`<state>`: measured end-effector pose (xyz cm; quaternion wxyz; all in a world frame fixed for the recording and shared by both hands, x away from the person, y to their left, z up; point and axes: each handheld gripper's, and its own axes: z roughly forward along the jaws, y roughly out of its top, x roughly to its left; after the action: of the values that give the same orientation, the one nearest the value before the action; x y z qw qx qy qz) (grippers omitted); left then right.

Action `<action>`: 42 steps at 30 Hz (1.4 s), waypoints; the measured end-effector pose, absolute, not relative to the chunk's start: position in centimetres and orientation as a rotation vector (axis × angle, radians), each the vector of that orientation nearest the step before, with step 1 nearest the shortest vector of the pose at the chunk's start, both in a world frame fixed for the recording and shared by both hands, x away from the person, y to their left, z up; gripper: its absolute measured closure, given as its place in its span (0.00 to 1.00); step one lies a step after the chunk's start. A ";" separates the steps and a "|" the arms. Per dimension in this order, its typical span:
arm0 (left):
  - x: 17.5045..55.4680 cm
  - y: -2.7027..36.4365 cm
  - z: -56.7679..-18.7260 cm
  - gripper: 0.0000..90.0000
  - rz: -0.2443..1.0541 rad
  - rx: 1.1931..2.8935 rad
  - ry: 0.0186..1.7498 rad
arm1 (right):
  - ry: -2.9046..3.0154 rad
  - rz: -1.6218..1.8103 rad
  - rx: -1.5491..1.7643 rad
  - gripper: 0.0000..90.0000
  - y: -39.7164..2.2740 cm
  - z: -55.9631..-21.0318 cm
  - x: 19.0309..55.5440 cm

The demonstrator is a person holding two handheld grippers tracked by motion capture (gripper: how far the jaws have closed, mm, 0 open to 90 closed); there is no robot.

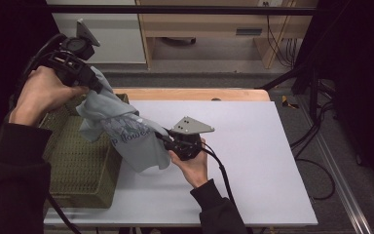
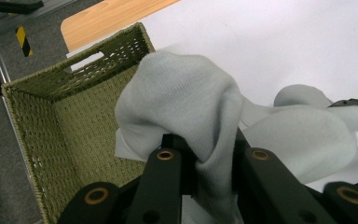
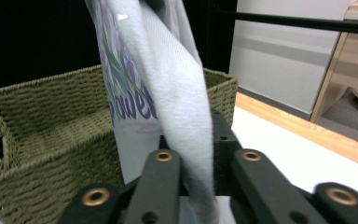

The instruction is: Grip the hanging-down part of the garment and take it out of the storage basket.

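Evidently both the left gripper (image 1: 93, 83) and right gripper (image 1: 164, 140) are clamped on the pale grey printed cotton garment (image 1: 126, 131) held over the olive woven basket (image 1: 78, 165), and spreading it flat beside that basket looks next.

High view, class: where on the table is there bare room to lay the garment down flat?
The white table top lies bare right of the right gripper. The left side is crowded by the olive woven basket and the hanging pale grey printed garment.

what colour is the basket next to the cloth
Olive green woven basket, clearest in the right gripper view.
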<state>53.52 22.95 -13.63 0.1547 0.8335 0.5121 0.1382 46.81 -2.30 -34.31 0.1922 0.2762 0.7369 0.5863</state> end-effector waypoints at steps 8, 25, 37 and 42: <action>53.6 23.1 -13.7 0.90 0.400 2.384 1.472 | 2.076 1.721 0.732 0.53 -2.9 -34.7 45.6; 53.5 23.1 -13.9 0.90 0.400 2.381 1.465 | 1.914 1.748 0.814 0.14 -8.0 -33.5 43.8; 53.5 23.2 -14.0 0.90 0.382 2.383 1.467 | 1.798 1.687 0.922 0.04 -12.7 -35.2 42.8; 53.6 23.2 -14.2 0.90 0.379 2.381 1.474 | 1.785 1.667 0.949 0.03 -14.7 -35.9 41.8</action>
<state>53.65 23.21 -14.18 0.1573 0.8321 0.5150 0.1325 41.78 -14.69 -35.92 0.2575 0.3500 0.6583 0.6147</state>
